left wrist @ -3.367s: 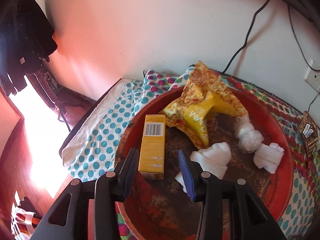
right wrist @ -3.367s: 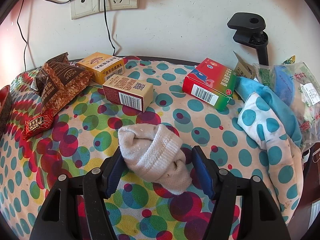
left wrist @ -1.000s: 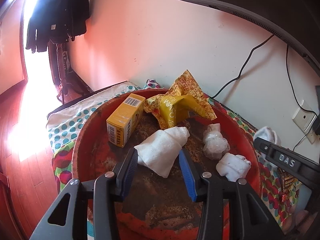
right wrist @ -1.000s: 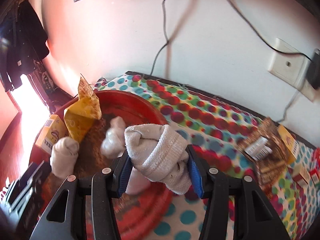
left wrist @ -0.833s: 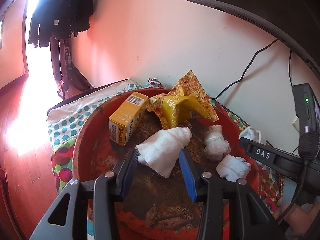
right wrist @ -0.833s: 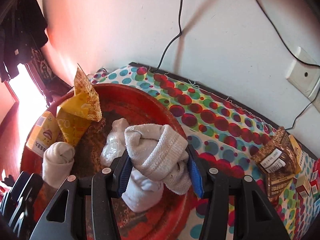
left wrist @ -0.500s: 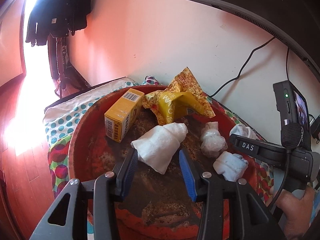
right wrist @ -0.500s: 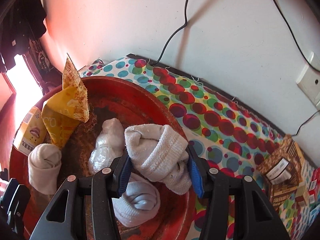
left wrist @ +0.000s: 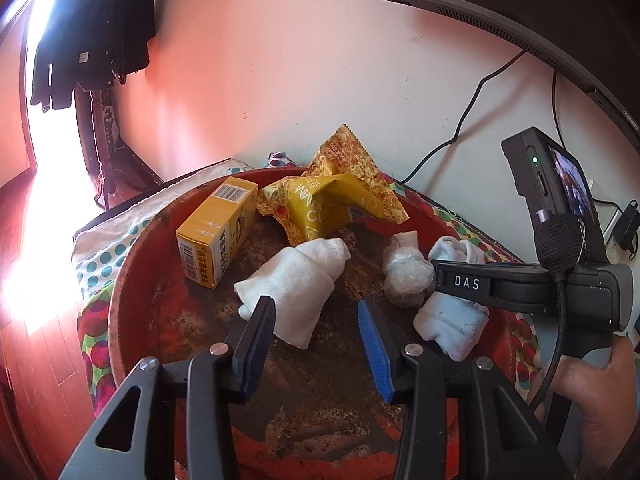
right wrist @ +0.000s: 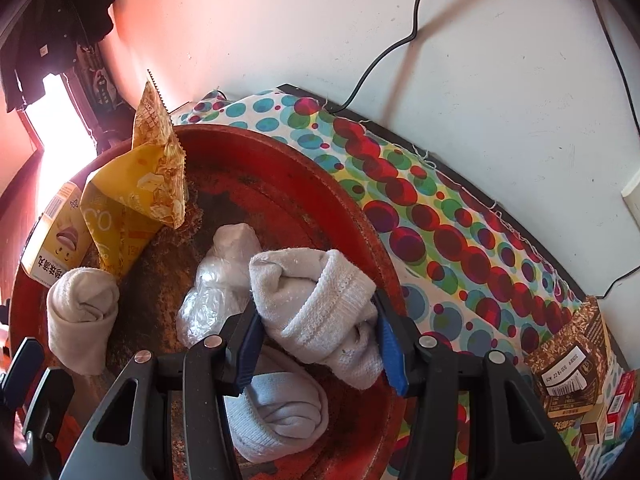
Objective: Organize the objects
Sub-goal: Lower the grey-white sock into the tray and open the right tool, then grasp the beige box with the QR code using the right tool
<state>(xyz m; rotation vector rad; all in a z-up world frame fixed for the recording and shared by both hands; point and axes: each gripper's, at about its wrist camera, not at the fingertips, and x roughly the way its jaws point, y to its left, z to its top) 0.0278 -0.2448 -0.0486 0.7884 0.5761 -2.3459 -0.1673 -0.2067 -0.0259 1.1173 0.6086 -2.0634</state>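
Note:
A round red tray [left wrist: 132,264] [right wrist: 360,220] holds a yellow box [left wrist: 218,228], a yellow snack bag [left wrist: 328,200] [right wrist: 132,184], a clear plastic bundle [left wrist: 404,272] [right wrist: 216,280] and rolled socks. My left gripper [left wrist: 316,320] is open over the tray, just short of a white rolled sock [left wrist: 300,280] [right wrist: 80,312]. My right gripper [right wrist: 316,332] is shut on a grey-white rolled sock [right wrist: 320,304] and holds it above the tray's right side, over a light blue rolled sock [right wrist: 276,408] [left wrist: 448,320]. In the left wrist view the right gripper body hides most of the held sock.
The tray stands on a table with a polka-dot cloth [right wrist: 440,216], against a wall with hanging cables. Brown snack packs and small boxes [right wrist: 576,364] lie at the far right. A monitor edge [left wrist: 480,0] hangs above.
My right gripper has carried the grey-white sock from the cloth to above the tray's right side. My left gripper has let go of the white sock and drawn back slightly.

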